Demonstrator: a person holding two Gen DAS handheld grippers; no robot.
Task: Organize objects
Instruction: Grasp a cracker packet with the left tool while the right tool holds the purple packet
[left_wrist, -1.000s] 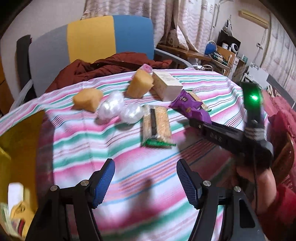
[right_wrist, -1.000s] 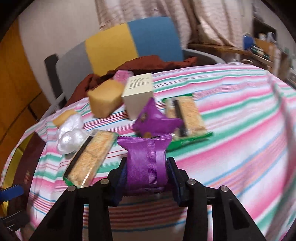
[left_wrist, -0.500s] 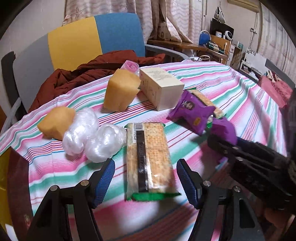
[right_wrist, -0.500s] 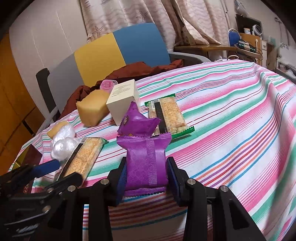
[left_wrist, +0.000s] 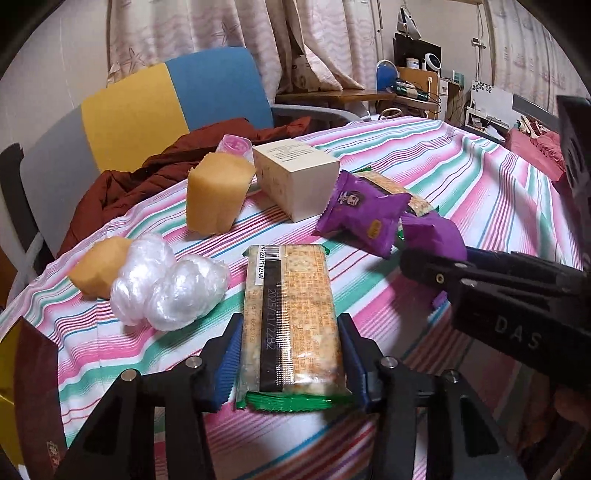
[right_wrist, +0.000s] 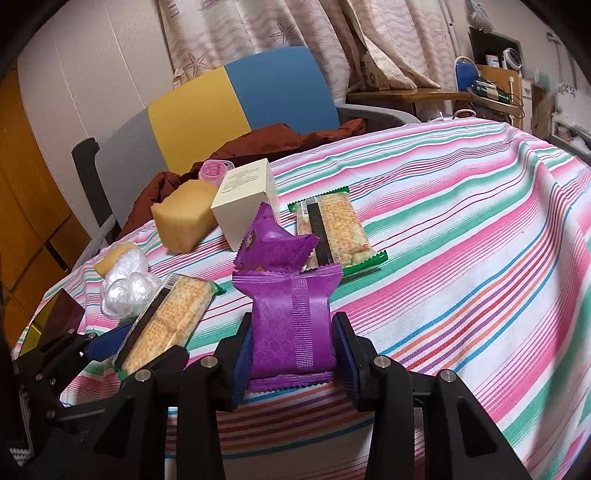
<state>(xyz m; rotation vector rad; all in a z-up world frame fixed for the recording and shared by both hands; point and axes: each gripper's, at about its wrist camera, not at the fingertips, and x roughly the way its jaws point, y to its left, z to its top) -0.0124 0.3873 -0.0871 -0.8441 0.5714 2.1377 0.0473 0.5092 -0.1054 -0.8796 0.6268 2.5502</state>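
My left gripper (left_wrist: 291, 363) is shut on a cracker packet (left_wrist: 291, 317) with a green end, near the table's front edge; it also shows in the right wrist view (right_wrist: 166, 325). My right gripper (right_wrist: 291, 356) is shut on a purple snack packet (right_wrist: 291, 325), also seen in the left wrist view (left_wrist: 432, 236). A second purple packet (right_wrist: 275, 245) and a second cracker packet (right_wrist: 336, 232) lie just beyond it on the striped tablecloth (right_wrist: 461, 240).
A cream box (left_wrist: 295, 181), a tall yellow sponge (left_wrist: 216, 195), a small yellow sponge (left_wrist: 94, 269), two clear plastic balls (left_wrist: 162, 284) and a pink cup (left_wrist: 234, 146) sit at the back left. A chair (left_wrist: 166, 103) with a dark red jacket (left_wrist: 147, 173) stands behind.
My left gripper moved forward and closed on the cracker packet. My right gripper kept its hold on the purple packet and came nearer the other purple packet.
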